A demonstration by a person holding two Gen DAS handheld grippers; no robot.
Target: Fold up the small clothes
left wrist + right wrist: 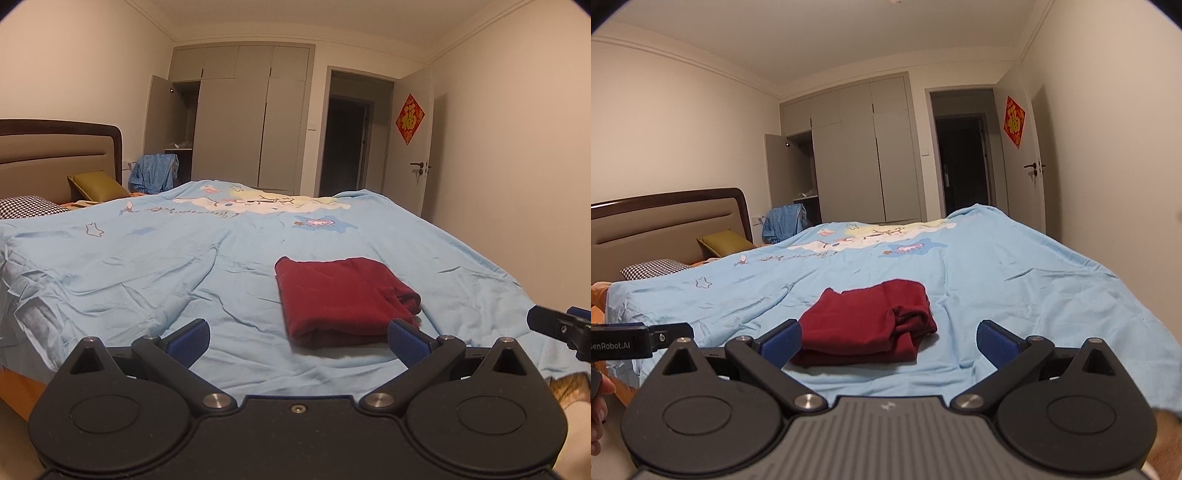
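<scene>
The folded dark red garment (343, 297) lies on the blue bedspread (147, 266), before the wide-open left gripper (299, 338).

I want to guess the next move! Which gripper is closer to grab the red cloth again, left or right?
Probably the left gripper. Its right finger sits at the near corner of the red cloth. The right gripper also faces it, open, close too. Both hold nothing, so it's a narrow call.

Left tool (298, 341) and right tool (889, 341) both gape wide, side by side, empty.
</scene>
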